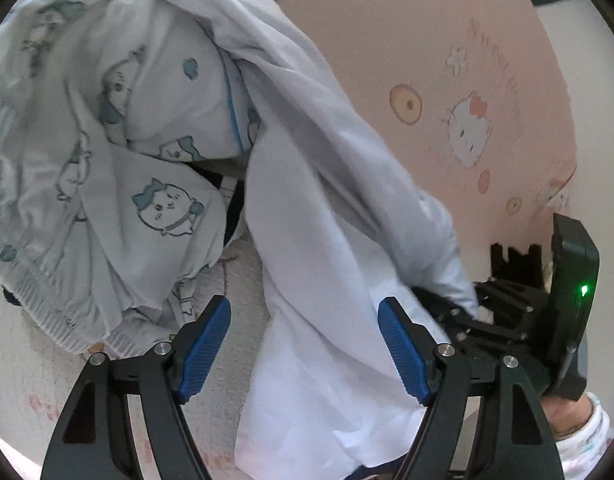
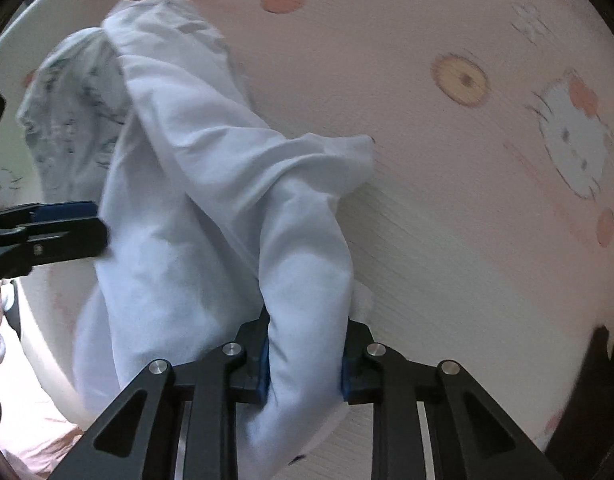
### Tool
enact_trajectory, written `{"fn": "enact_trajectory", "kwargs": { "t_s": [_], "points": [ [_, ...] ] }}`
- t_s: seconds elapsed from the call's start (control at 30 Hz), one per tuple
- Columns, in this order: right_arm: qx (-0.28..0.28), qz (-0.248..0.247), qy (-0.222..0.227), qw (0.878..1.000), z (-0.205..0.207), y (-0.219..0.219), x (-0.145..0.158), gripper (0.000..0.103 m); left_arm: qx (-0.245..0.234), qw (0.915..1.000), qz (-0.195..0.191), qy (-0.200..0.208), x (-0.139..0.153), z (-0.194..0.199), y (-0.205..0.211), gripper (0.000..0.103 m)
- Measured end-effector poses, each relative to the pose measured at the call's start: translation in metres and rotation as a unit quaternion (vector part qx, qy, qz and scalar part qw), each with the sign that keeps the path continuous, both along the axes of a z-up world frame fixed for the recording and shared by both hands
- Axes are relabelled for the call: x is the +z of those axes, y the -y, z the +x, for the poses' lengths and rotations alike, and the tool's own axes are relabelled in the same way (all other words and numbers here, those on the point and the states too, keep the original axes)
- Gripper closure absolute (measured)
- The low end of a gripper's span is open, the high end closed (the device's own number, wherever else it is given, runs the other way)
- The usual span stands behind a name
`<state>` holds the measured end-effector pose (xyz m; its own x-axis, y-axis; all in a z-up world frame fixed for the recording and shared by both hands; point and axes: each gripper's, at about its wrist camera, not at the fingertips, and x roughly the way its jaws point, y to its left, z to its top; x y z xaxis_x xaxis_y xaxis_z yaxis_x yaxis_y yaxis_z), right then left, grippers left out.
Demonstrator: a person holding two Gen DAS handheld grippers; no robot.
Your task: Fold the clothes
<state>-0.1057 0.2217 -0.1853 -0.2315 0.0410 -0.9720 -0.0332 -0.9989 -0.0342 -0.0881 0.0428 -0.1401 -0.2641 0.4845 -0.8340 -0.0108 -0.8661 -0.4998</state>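
The right gripper (image 2: 305, 364) holds a bunch of the white garment (image 2: 211, 200) btw its fingers, above the pink desk (image 2: 447, 240). The left gripper (image 1: 305, 344) has wide fingers, w/ nothing inside. Cloth looks light, soft, a bit slippery; prob. best taken at 1 hem edge.

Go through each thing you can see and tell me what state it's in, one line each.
Left gripper: open, pads apart over the white cloth, gripping nothing.
Right gripper: shut on the white garment.
White garment: unfolded, bunched, one end lifted in the right gripper, the rest draped over the pile.
Printed garment: crumpled in a heap, partly under the white one.
Pink cartoon-cat cover: spread flat under the clothes.
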Motion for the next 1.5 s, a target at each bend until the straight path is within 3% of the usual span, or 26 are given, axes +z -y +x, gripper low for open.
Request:
{"fn": "enact_trajectory", "kwargs": {
  "t_s": [0.27, 0.4, 0.73, 0.87, 0.9, 0.93, 0.97, 1.07, 1.2, 1.4, 1.5],
  "points": [
    [-0.072, -0.014, 0.021, 0.997, 0.022, -0.037, -0.004, 0.08, -0.033, 0.9992, -0.017, 0.014, -0.013, 0.002, -0.021, 0.028],
    [-0.098, -0.015, 0.031, 0.995, 0.034, -0.048, -0.006, 0.08, -0.037, 0.9978, -0.052, 0.018, -0.025, 0.003, -0.026, 0.028],
    [-0.142, -0.028, 0.054, 0.988, 0.072, -0.068, -0.018, 0.08, -0.062, 0.9972, -0.043, -0.001, -0.036, 0.02, -0.043, 0.03],
    [-0.107, -0.021, 0.036, 0.993, 0.078, -0.061, -0.013, 0.077, -0.087, 0.9927, -0.075, -0.037, -0.045, 0.03, -0.058, 0.067],
    [-0.104, -0.027, 0.031, 0.994, 0.078, -0.062, -0.012, 0.067, -0.092, 0.9916, -0.08, -0.044, -0.045, 0.033, -0.059, 0.08],
    [-0.104, -0.035, 0.027, 0.994, 0.08, -0.065, -0.009, 0.06, -0.096, 0.9905, -0.083, -0.052, -0.045, 0.035, -0.06, 0.084],
    [-0.107, -0.045, 0.023, 0.993, 0.081, -0.069, -0.006, 0.052, -0.101, 0.9893, -0.087, -0.06, -0.045, 0.038, -0.061, 0.086],
    [-0.111, -0.055, 0.007, 0.992, 0.083, -0.079, 0.009, 0.047, -0.111, 0.9862, -0.098, -0.074, -0.044, 0.044, -0.064, 0.09],
    [-0.089, -0.034, -0.018, 0.995, 0.075, -0.082, 0.035, 0.036, -0.115, 0.9848, -0.11, -0.069, -0.041, 0.047, -0.063, 0.094],
    [0.002, -0.002, -0.029, 1.0, 0.031, -0.063, 0.062, 0.035, -0.099, 0.9854, -0.137, -0.018, -0.044, 0.051, -0.052, 0.096],
    [0.048, 0.024, -0.036, 0.998, 0.036, -0.015, 0.06, 0.035, -0.102, 0.9829, -0.153, -0.009, -0.044, 0.056, -0.045, 0.096]
  ]
}}
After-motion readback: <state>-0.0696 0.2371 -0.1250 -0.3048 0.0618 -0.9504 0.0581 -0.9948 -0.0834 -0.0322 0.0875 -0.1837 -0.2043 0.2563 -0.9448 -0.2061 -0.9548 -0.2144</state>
